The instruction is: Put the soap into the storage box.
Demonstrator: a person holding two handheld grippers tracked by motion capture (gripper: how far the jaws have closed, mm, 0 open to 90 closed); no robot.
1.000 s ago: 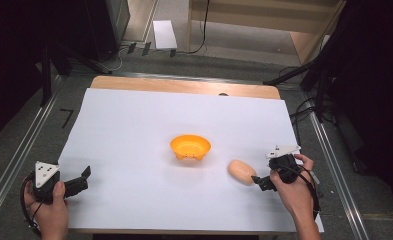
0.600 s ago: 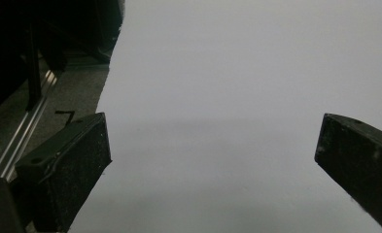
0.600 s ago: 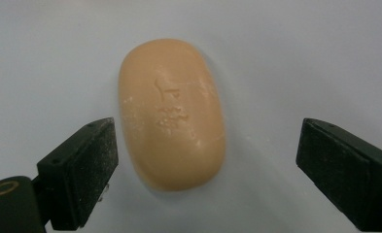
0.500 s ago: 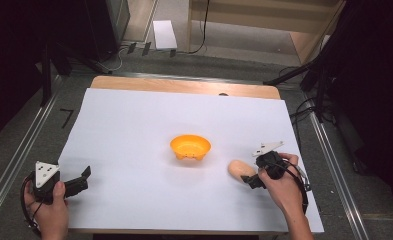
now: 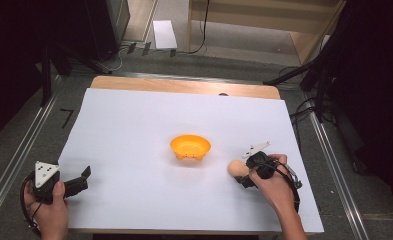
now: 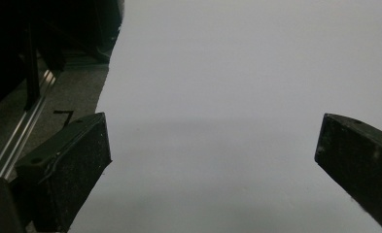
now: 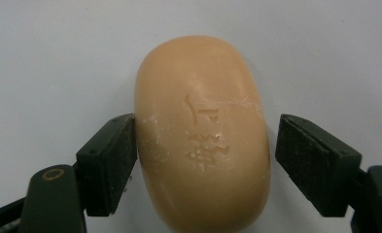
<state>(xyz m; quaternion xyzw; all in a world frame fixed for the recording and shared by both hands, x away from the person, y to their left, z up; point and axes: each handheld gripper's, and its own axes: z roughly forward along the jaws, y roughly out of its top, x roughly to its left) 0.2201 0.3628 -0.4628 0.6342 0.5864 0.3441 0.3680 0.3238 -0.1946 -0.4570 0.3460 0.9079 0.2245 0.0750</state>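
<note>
A tan oval bar of soap [image 7: 200, 131] with a stamped mark lies on the white sheet [image 5: 134, 125], right of centre in the high view [image 5: 236, 168]. My right gripper [image 5: 241, 176] has come down around it. In the right gripper view [image 7: 205, 145] its jaws have just been closing with the soap between them: the left pad [image 7: 111, 160] touches the bar, while a thin gap remains at the right pad [image 7: 310, 160]. An orange bowl [image 5: 190, 146] stands at the middle of the sheet. My left gripper [image 5: 84, 180] rests at the near left, open [image 6: 213, 145], nothing between its jaws.
The wooden table edge [image 5: 184, 86] shows beyond the sheet. Metal rails [image 5: 14, 160] run along both sides of the table, and dark stands and cables [image 5: 309, 85] crowd the far right. A white sheet of paper [image 5: 164, 34] lies on the floor behind.
My right gripper moved left and down over the soap, and its jaws narrowed around the bar. The left gripper stayed put.
</note>
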